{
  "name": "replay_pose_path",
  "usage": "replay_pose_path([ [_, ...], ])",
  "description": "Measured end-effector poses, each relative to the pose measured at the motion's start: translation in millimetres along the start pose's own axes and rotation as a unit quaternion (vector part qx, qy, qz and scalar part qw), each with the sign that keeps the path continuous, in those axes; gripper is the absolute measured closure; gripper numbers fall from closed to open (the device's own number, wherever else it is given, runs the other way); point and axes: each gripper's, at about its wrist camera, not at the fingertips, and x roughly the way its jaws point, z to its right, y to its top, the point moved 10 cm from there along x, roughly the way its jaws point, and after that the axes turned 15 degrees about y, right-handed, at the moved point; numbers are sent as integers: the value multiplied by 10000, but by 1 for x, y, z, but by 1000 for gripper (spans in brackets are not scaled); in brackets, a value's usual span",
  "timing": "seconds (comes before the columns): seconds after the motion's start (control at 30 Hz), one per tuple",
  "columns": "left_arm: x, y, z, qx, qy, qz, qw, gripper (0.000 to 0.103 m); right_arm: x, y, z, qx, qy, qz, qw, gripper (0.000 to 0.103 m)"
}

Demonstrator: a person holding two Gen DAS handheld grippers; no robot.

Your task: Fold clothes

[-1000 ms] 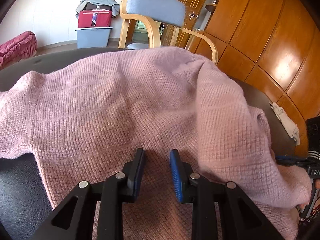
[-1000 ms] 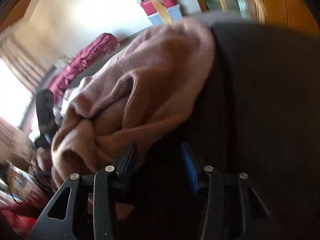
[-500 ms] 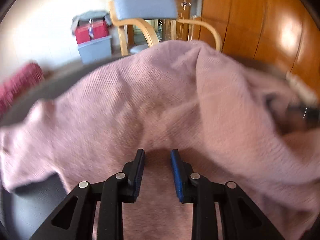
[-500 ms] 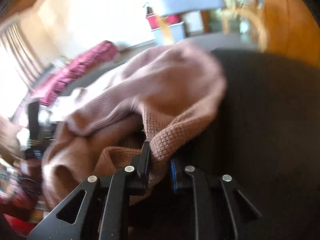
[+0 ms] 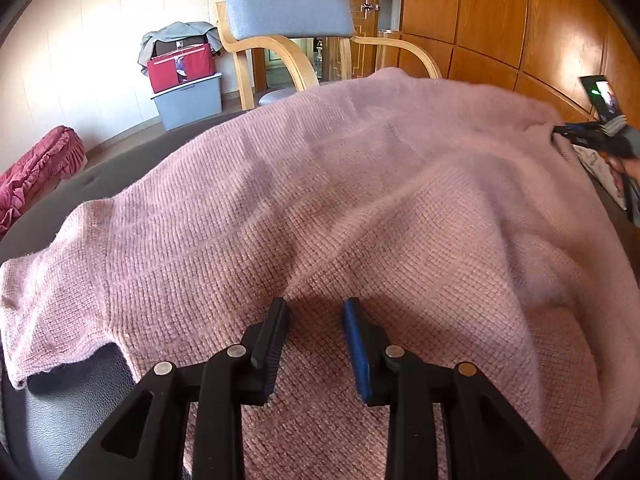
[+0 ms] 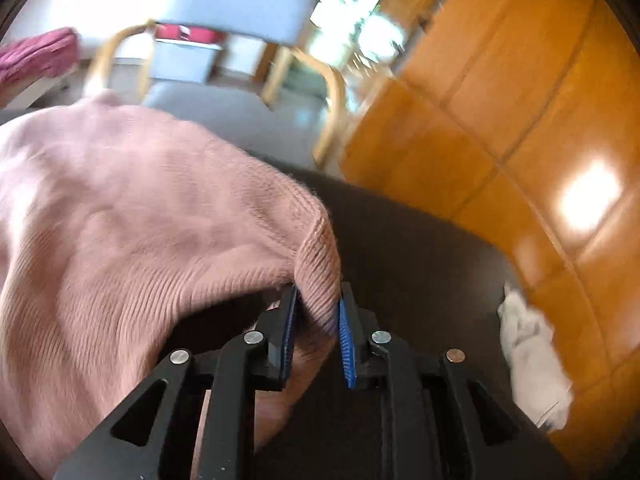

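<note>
Where spread over the dark table [image 5: 60, 408], pink knit sweater [image 5: 320, 208] draped across most of the top, one short sleeve lying flat at the left edge. Ribbed hem corner pinched and lifted by right gripper [image 6: 318, 316], fingers clamped narrow on the fabric. Left gripper [image 5: 316, 320] low over the sweater's near part, fingers apart, nothing between them. Beyond the table: blue-cushioned wooden chair [image 5: 288, 12]; white cloth [image 6: 532, 356] at the table's right edge.

We have closed our right gripper [image 6: 316, 312] on the pink sweater [image 6: 140, 220]'s ribbed cuff, which lay loose ahead of the fingers, and lifted it, stretching that sleeve.
</note>
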Motion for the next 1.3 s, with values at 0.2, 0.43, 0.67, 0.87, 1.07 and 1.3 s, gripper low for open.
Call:
replay_pose_path([
  [0.2, -1, -3, -2, -35, -44, 7, 10000, 73, -4, -10, 24, 1398, 1064, 142, 9843, 80],
  [0.43, 0, -4, -2, 59, 65, 52, 9999, 73, -59, -90, -19, 2060, 2130, -260, 9547, 51],
  [0.67, 3, 0, -2, 141, 167, 87, 9997, 73, -46, -110, -58, 2057, 2641, -400, 9414, 82],
  [0.87, 6, 1, 1, 137, 160, 88, 9997, 73, -55, -79, -28, 941, 1364, -309, 9857, 93],
  [1.07, 8, 0, 1, 153, 175, 99, 9997, 73, -70, -36, 86, 453, -814, -62, 9956, 92],
  [1.3, 9, 1, 3, 158, 182, 103, 9997, 73, -58, -76, 170, 1239, -1347, -510, 9818, 85],
])
